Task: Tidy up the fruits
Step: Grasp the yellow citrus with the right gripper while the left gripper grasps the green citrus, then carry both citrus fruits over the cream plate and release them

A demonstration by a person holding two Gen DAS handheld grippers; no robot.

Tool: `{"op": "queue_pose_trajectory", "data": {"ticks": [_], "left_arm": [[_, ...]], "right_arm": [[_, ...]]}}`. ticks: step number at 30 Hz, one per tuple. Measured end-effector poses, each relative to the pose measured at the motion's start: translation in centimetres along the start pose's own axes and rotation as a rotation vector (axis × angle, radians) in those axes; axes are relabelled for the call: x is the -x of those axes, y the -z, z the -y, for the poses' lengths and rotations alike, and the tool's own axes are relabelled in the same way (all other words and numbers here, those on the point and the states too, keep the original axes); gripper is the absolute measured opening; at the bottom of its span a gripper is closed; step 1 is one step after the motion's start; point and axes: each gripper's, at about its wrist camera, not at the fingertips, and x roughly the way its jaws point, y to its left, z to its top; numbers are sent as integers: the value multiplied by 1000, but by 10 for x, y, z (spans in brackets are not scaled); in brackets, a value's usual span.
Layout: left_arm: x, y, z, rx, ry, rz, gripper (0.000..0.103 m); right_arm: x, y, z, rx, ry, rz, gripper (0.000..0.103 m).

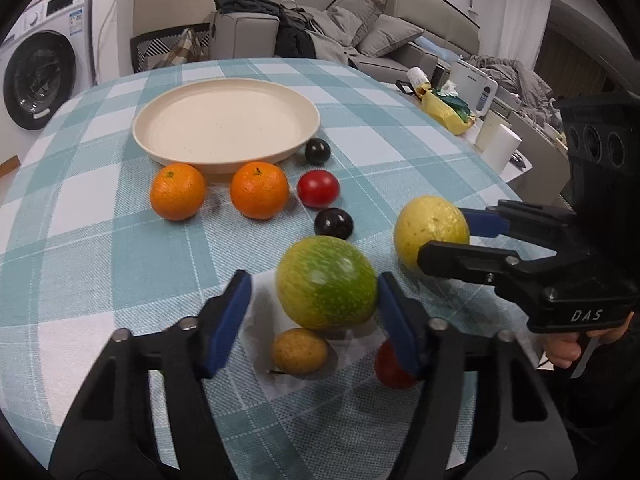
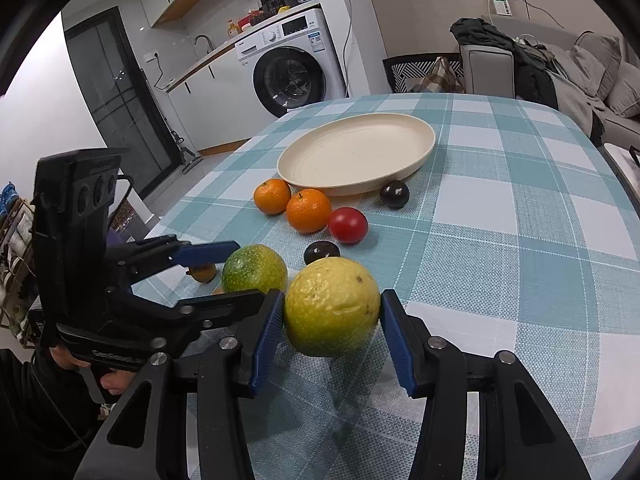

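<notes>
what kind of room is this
Most likely a small apartment's open living and kitchen area: a washing machine under a counter with a sink faucet, a grey sofa, and a dining table in checked cloth.

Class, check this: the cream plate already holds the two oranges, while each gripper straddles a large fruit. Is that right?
Not quite. The left wrist view shows the cream plate holding no fruit; both oranges sit on the tablecloth just in front of it. The rest stands.

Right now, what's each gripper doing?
Left gripper: open, straddling the round green-yellow fruit, left pad apart.
Right gripper: closed on the round yellow fruit.
</notes>
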Motion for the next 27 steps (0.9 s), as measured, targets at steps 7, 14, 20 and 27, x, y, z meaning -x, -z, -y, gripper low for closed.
{"op": "queue_pose_trajectory", "data": {"ticks": [7,14,20,27], "left_arm": [[1,1,4,-11,19,16,49],[22,-7,-4,13,10,83,49],[45,-21,-19,25,-40,161,49],[55,-42,-41,49,-84,215,49]], "right_arm": [[1,1,0,2,4,9,50],[4,-5,1,-2,17,43,50],[13,-19,0,4,47,116,50],[16,-40,-3,8,69,168,50]]}}
